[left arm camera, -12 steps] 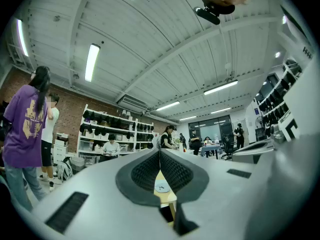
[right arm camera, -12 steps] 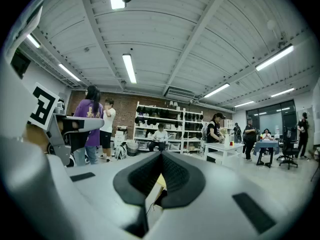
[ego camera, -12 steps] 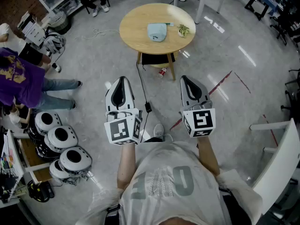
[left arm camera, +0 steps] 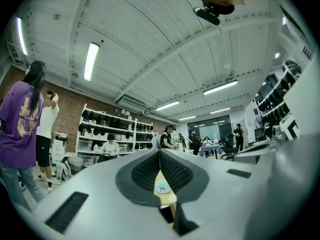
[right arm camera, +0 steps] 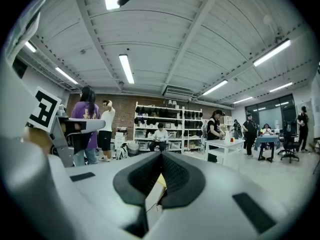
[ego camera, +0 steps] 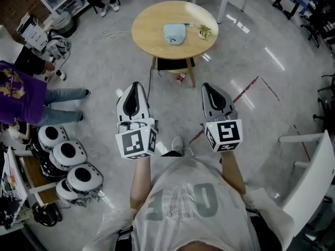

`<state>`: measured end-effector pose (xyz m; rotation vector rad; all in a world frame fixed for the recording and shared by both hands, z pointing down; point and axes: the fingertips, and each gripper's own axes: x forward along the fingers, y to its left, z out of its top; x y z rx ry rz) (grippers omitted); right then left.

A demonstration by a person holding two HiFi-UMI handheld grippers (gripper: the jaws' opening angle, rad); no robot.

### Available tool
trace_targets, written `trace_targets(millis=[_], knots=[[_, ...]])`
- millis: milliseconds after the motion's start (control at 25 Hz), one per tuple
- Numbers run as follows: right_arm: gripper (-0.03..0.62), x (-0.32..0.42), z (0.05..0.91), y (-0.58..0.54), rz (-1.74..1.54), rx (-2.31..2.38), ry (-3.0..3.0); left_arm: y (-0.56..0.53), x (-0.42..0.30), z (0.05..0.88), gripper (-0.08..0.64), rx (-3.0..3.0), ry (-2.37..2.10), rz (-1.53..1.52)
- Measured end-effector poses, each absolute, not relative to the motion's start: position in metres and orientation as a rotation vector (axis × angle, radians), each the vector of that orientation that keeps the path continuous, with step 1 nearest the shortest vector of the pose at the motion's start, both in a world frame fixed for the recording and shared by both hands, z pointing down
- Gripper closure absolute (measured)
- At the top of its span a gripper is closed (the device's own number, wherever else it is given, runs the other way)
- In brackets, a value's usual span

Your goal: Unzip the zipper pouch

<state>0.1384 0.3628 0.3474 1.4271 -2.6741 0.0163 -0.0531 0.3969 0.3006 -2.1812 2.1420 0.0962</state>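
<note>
A person in a pale T-shirt printed with large grey letters carries two matching tools. The left gripper and right gripper are each a white shell with a black teardrop inset, black ribbed pads and a cube bearing black-and-white square markers.

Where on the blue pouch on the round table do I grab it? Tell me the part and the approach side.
Pinch the blue pouch by its left edge, coming in low from the left side of the round table. It lies flat, so only an edge would likely fit between jaws, and the small plant crowds its right side.
</note>
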Motion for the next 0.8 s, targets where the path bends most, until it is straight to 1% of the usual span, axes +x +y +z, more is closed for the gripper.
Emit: trace_targets(millis=[600, 800], knots=[[0.564, 0.121, 0.373, 0.317, 0.086, 1.531, -2.579, 0.333, -0.092, 0.316, 0.532, -2.256, 2.105, 0.165], [0.563, 0.116, 0.368, 0.283, 0.037, 1.516, -2.587, 0.300, -0.093, 0.313, 0.532, -2.245, 2.104, 0.189]])
